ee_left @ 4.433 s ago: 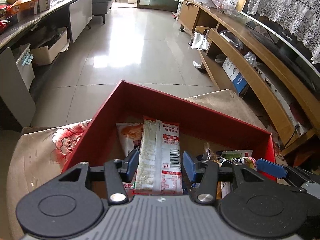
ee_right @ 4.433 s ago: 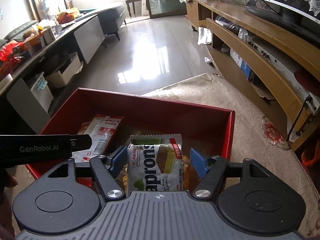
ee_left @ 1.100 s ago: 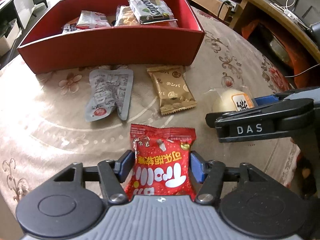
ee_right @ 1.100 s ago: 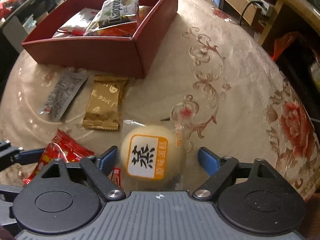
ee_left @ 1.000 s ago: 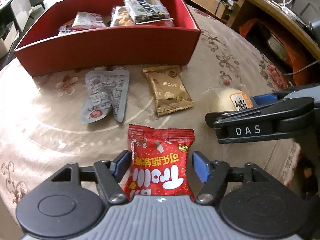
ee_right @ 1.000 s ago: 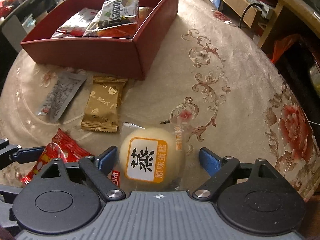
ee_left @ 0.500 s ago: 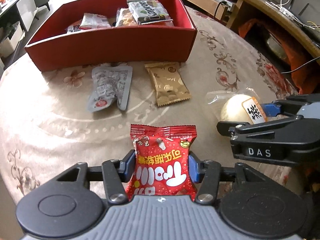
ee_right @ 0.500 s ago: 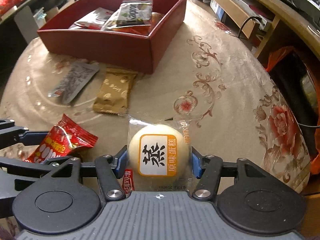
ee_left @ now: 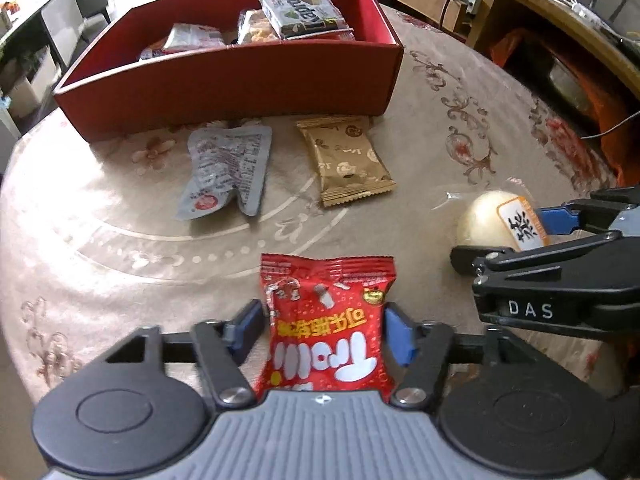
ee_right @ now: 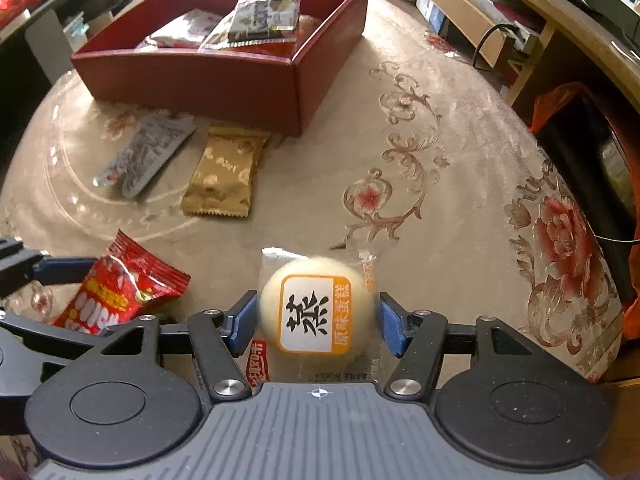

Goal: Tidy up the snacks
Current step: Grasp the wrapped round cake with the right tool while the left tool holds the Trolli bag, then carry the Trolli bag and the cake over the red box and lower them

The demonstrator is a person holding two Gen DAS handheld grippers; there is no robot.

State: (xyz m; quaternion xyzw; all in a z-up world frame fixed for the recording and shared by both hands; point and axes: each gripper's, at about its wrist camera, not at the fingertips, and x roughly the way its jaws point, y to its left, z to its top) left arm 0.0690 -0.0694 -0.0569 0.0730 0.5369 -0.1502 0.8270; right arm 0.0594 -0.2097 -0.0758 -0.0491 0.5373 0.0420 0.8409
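My left gripper (ee_left: 322,330) is shut on a red snack bag (ee_left: 326,328) and holds it over the table; the bag also shows in the right wrist view (ee_right: 120,284). My right gripper (ee_right: 316,318) is shut on a round pale cake in clear wrap (ee_right: 316,312), which shows at the right in the left wrist view (ee_left: 496,220). The red box (ee_left: 240,80) stands at the far side with several snacks inside, a green wafer pack (ee_left: 304,16) on top. A silver packet (ee_left: 228,170) and a gold packet (ee_left: 348,160) lie in front of the box.
The round table has a beige flowered cloth (ee_right: 420,184). A long wooden shelf unit (ee_right: 520,12) runs along the right. An orange bag (ee_right: 560,104) sits beyond the table's right edge. A dark counter (ee_left: 48,20) stands at far left.
Both grippers closed on their snacks, the left on the red bag, the right on the cake, and have lifted them slightly off the cloth.
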